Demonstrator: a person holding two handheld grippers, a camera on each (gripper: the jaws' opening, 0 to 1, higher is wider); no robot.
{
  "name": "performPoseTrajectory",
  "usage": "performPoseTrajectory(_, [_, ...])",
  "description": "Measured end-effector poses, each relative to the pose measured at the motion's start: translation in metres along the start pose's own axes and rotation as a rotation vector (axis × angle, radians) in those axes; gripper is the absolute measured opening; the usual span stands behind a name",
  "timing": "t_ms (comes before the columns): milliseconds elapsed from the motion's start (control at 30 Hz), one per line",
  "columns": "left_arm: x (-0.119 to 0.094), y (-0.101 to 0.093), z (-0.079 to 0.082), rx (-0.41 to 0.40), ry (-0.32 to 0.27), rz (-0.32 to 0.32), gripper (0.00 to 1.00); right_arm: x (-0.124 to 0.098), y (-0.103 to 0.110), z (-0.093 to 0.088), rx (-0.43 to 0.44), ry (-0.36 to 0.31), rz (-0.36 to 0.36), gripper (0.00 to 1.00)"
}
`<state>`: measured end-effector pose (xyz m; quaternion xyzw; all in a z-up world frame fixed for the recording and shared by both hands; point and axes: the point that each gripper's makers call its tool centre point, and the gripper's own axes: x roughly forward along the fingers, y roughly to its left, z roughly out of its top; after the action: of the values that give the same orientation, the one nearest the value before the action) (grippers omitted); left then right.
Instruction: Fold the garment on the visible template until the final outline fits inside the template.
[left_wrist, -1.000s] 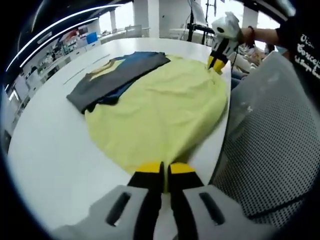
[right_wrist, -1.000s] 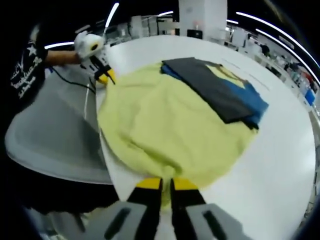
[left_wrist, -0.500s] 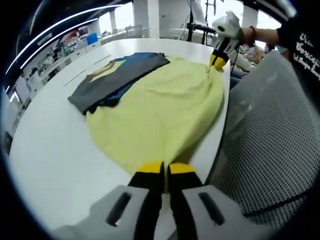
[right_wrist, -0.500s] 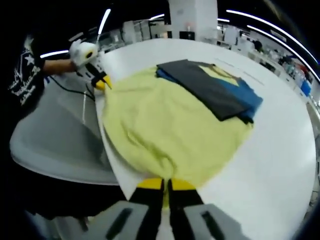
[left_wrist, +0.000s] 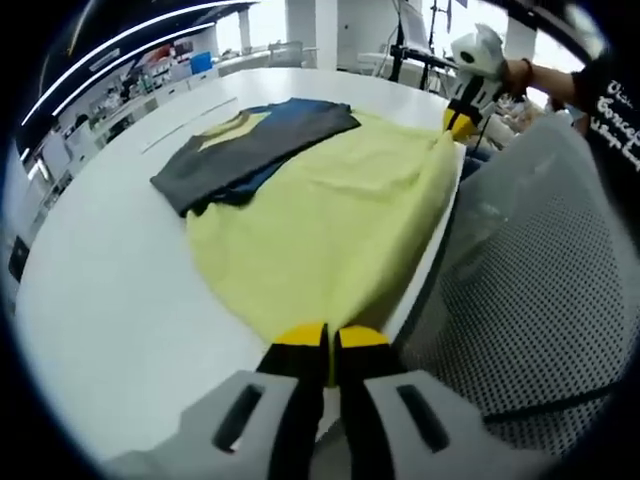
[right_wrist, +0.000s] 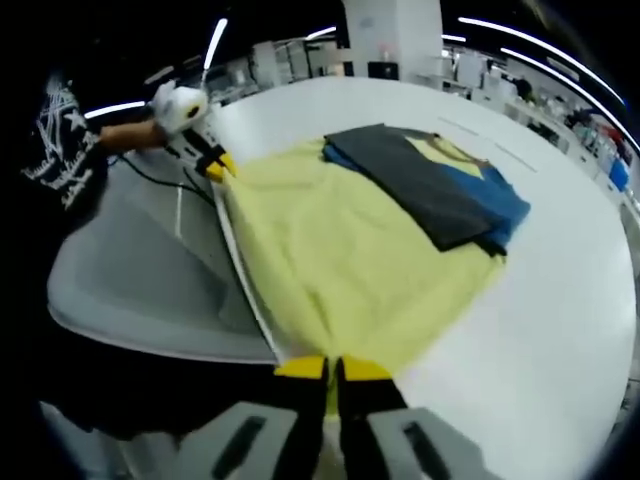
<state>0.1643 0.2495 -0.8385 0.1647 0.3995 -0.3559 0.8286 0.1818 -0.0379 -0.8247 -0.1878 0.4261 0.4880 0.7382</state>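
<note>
A pale yellow garment (left_wrist: 330, 215) lies spread on the white table (left_wrist: 110, 270), stretched taut along the table's near edge. My left gripper (left_wrist: 327, 340) is shut on one yellow corner at the bottom of the left gripper view. My right gripper (right_wrist: 331, 372) is shut on the opposite corner of the yellow garment (right_wrist: 340, 260). Each gripper shows in the other's view: the right gripper (left_wrist: 460, 118) at the top right, the left gripper (right_wrist: 218, 165) at the upper left. A folded stack of dark grey, blue and yellow cloth (left_wrist: 250, 148) rests on the garment's far part; the cloth stack (right_wrist: 440, 190) also appears in the right gripper view.
A grey mesh chair back (left_wrist: 520, 290) stands close against the table edge; the chair (right_wrist: 150, 280) sits between the two grippers. A person's arm and dark printed shirt (left_wrist: 600, 100) are at the top right. Bare white table (right_wrist: 540, 330) extends beyond the garment.
Both grippers pulled apart and toward the table edge, so the yellow garment's near side went from a rounded, slack outline to a straighter, taut edge with fewer wrinkles.
</note>
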Motion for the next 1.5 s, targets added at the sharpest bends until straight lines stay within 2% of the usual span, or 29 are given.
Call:
performPoseTrajectory(133, [-0.006, -0.006, -0.002, 0.015, 0.005, -0.011, 0.0, -0.005, 0.007, -0.001, 0.0, 0.003, 0.008, 0.0])
performPoseTrajectory(400, [-0.019, -0.017, -0.005, -0.005, 0.022, -0.046, 0.0, -0.015, 0.014, -0.002, 0.0, -0.005, 0.014, 0.0])
performPoseTrajectory(533, [-0.024, -0.02, 0.001, 0.01, 0.033, -0.05, 0.0, -0.02, 0.013, 0.0, -0.004, -0.011, 0.004, 0.0])
performPoseTrajectory(633, [-0.028, -0.015, 0.007, 0.02, 0.027, -0.028, 0.0, -0.025, 0.009, 0.006, -0.021, -0.021, -0.016, 0.0])
performPoseTrajectory(800, [-0.038, -0.005, 0.025, 0.043, 0.005, 0.014, 0.0, -0.037, -0.006, 0.027, -0.052, -0.064, -0.09, 0.0])
performPoseTrajectory(867, [-0.042, 0.003, 0.035, 0.042, -0.021, 0.034, 0.0, -0.041, -0.011, 0.034, -0.06, -0.078, -0.111, 0.0])
performPoseTrajectory(933, [-0.047, 0.012, 0.046, -0.003, -0.054, 0.074, 0.0, -0.046, -0.016, 0.043, -0.07, -0.097, -0.132, 0.0])
performPoseTrajectory(1000, [-0.052, 0.018, 0.059, -0.038, -0.087, 0.088, 0.0, -0.051, -0.022, 0.052, -0.078, -0.114, -0.153, 0.0])
performPoseTrajectory(1133, [-0.058, 0.026, 0.074, -0.032, -0.118, 0.096, 0.0, -0.056, -0.033, 0.065, -0.101, -0.128, -0.187, 0.0])
performPoseTrajectory(1333, [-0.061, 0.048, 0.1, -0.005, -0.168, 0.174, 0.0, -0.062, -0.048, 0.083, -0.132, -0.145, -0.23, 0.0])
performPoseTrajectory(1500, [-0.063, 0.063, 0.115, -0.002, -0.199, 0.199, 0.0, -0.071, -0.067, 0.106, -0.159, -0.179, -0.275, 0.0])
